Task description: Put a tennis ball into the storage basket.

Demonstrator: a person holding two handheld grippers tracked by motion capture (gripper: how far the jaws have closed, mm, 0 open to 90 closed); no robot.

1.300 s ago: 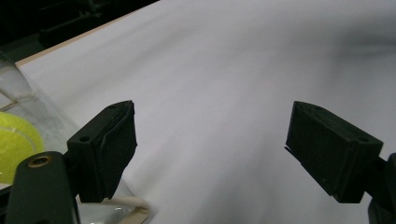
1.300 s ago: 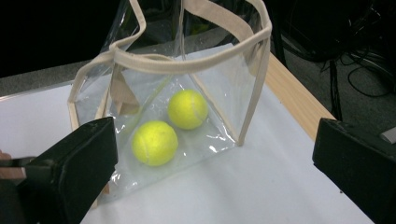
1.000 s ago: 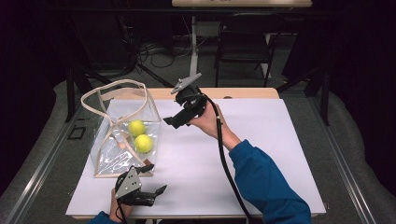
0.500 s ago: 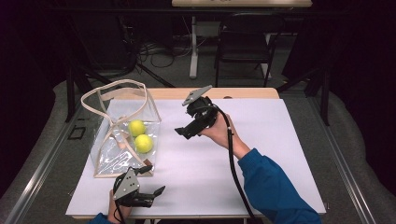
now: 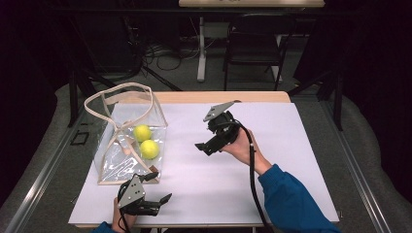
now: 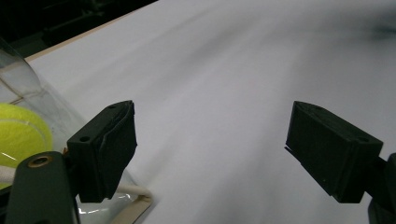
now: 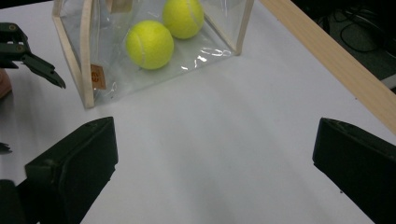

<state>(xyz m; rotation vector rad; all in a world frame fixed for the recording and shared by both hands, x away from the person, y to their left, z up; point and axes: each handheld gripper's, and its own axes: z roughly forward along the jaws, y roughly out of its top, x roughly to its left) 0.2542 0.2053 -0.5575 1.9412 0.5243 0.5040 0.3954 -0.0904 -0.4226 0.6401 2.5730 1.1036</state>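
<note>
A clear bag (image 5: 112,160) with beige trim and handles stands at the left of the white table (image 5: 291,165). Two yellow tennis balls (image 5: 142,132) (image 5: 149,149) lie inside it. My left gripper (image 5: 159,188) is open and empty near the front edge, just off the bag's front corner. In the left gripper view, its open jaws (image 6: 210,144) frame bare table, with one ball (image 6: 21,135) behind the bag's wall at the left. My right gripper (image 5: 203,148) is held open above mid-table, right of the bag. The right gripper view (image 7: 215,158) faces the bag (image 7: 86,70) and both balls (image 7: 149,44) (image 7: 183,17).
The table's wooden far edge (image 5: 218,97) runs behind the white sheet. A dark chair (image 5: 252,53) and a desk leg stand on the floor beyond. In the right gripper view, the left gripper (image 7: 28,56) shows at the left edge.
My right gripper has moved right and back toward the person, away from the bag, staying open. The left gripper has hardly shifted.
</note>
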